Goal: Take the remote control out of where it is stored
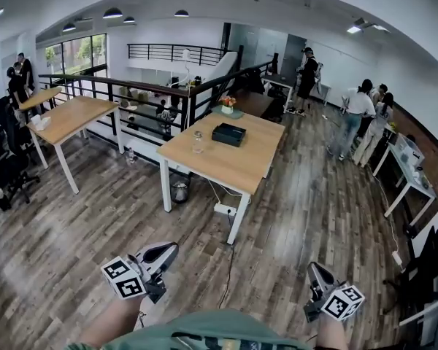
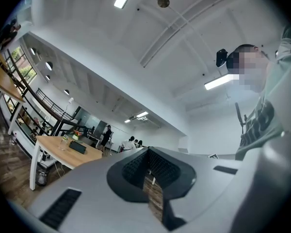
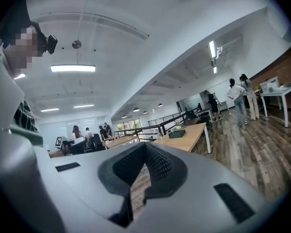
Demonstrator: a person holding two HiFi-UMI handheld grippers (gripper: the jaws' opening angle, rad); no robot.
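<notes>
No remote control shows in any view. A low black box (image 1: pixel 228 133) lies on the wooden table (image 1: pixel 219 165) ahead of me, next to a clear glass (image 1: pixel 198 143). The same box is small and far off in the left gripper view (image 2: pixel 78 147) and in the right gripper view (image 3: pixel 176 134). My left gripper (image 1: pixel 171 248) hangs low near my body, well short of the table. Its jaws meet with nothing between them (image 2: pixel 148 152). My right gripper (image 1: pixel 314 267) is at the lower right, also far from the table, and its jaws look shut and empty (image 3: pixel 145 147).
A potted plant (image 1: pixel 227 104) stands at the table's far end. A bin (image 1: pixel 179 189) and a power strip (image 1: pixel 225 209) lie under the table. A second table (image 1: pixel 69 117) is at the left, a black railing (image 1: pixel 142 93) behind. People stand at the right (image 1: pixel 358 115).
</notes>
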